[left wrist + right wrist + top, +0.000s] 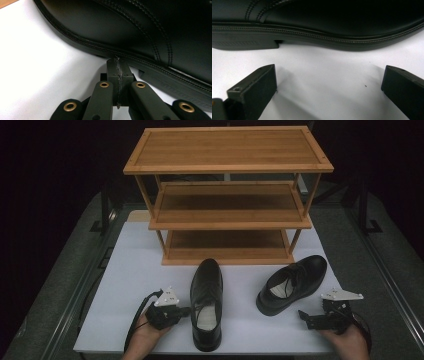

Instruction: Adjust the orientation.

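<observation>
Black leather dress shoe (206, 304) at lower centre of the high view, toe toward the wooden shoe rack (227, 195). Probably stiff-soled, glossy and slippery on the upper; best taken at the collar or heel. Left gripper (184, 310), lower left, jaws pressed together and empty, tips against the welt. Right gripper (303, 316), lower right, jaws spread wide, facing the second shoe (292, 282).

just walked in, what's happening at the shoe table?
A person holds a claw in each hand at a white table with a wooden rack and two black shoes. The left claw is shut, its tip against the side of the left shoe. The right claw is open, facing the right shoe without touching it. Neither shoe is on the rack yet.
</observation>
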Available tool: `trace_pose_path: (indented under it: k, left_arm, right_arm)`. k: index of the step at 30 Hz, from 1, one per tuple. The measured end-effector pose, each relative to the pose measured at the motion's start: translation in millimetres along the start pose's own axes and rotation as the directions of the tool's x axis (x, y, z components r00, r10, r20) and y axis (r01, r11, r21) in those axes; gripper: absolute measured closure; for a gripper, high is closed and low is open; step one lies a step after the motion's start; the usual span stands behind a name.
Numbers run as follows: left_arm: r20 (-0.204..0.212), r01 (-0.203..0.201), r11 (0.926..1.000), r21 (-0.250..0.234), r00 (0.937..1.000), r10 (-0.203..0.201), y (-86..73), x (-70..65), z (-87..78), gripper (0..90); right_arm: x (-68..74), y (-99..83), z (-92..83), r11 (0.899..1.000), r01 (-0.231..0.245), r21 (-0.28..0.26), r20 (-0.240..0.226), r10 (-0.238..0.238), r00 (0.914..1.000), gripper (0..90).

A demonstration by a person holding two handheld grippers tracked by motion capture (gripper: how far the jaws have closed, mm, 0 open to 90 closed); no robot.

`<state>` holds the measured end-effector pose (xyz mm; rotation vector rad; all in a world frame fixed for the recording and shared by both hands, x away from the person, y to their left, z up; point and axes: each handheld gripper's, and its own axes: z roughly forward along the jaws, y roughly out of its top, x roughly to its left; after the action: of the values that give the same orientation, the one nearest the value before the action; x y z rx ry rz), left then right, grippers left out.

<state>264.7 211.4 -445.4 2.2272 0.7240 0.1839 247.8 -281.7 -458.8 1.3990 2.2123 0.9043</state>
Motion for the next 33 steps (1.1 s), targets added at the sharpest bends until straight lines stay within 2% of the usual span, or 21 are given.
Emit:
trace_pose_path:
  k: [3,6,7,9,12,16,19,22,23,24,27,28,29,33]
  left_arm:
    - [-0.005,-0.006,1.0,-0.002,1.0,0.006,-0.3,0.3,-2.0,90.0]
    - [-0.044,-0.016,0.9999,0.004,0.9989,0.016,-1.8,6.7,-10.7,87.6]
    - [-0.061,-0.021,0.9998,0.006,0.9979,0.021,-2.7,8.9,-14.3,79.7]
    - [-0.1,-0.023,0.9997,0.007,0.9947,0.023,-4.5,13.8,-21.7,70.4]
    - [-0.146,-0.017,0.9998,0.004,0.9892,0.018,-8.8,21.8,-32.3,51.8]
    - [-0.188,-0.005,0.9994,0.034,0.9821,0.012,-19.0,32.6,-42.7,30.9]
    - [-0.21,0.014,0.9985,0.053,0.9777,-0.003,-28.2,39.1,-49.9,19.4]
    - [-0.225,0.029,0.9979,0.057,0.9742,-0.016,-33.6,42.8,-55.6,13.8]
    - [-0.235,0.032,0.998,0.055,0.9719,-0.018,-37.0,45.0,-58.9,13.8]
    - [-0.247,0.045,0.9975,0.055,0.9685,-0.03,-41.9,48.6,-64.0,9.1]
    - [-0.268,0.061,0.9968,0.052,0.9624,-0.045,-51.3,53.6,-72.2,7.7]
    - [-0.268,0.061,0.9968,0.052,0.9624,-0.045,-51.3,53.6,-72.2,5.0]
    - [-0.278,0.08,0.9953,0.055,0.9586,-0.062,-57.7,56.6,-75.9,2.5]
    - [-0.301,0.098,0.9941,0.048,0.9503,-0.079,-68.8,60.0,-81.6,2.3]
  right_arm:
    - [-0.1,-0.1,0.0,1.0,0.001,-0.001,0.0,-0.001,1.0,0.0]
    - [-0.3,0.0,0.1,1.0,0.004,-0.002,0.0,-0.004,1.0,0.0]
    - [-0.3,0.0,0.1,1.0,0.003,-0.002,0.0,-0.003,1.0,0.0]
    - [-0.2,-0.1,0.1,1.0,0.003,-0.002,0.0,-0.003,1.0,0.0]
    - [-0.1,-0.1,0.0,1.0,0.002,-0.002,0.0,-0.002,1.0,0.0]
    - [-0.2,-0.1,0.0,1.0,0.002,-0.002,0.0,-0.002,1.0,0.0]
    - [-0.2,-0.1,0.0,1.0,0.003,-0.002,0.0,-0.003,1.0,0.0]
    - [-0.3,-0.1,0.0,1.0,0.003,-0.002,0.0,-0.003,1.0,0.0]
    - [-0.3,-0.1,0.0,1.0,0.003,-0.002,0.0,-0.003,1.0,0.0]
    - [-0.3,-0.1,0.0,1.0,0.003,-0.002,0.0,-0.003,1.0,0.0]
    - [-0.3,-0.2,0.0,1.0,0.003,-0.003,0.0,-0.003,1.0,0.0]
    - [-0.3,-0.2,0.0,1.0,0.003,-0.003,0.0,-0.003,1.0,0.0]
    - [-0.2,-0.2,0.0,1.0,0.003,-0.002,0.0,-0.003,1.0,0.0]
    - [-0.2,-0.2,0.0,1.0,0.003,-0.002,0.0,-0.003,1.0,0.0]
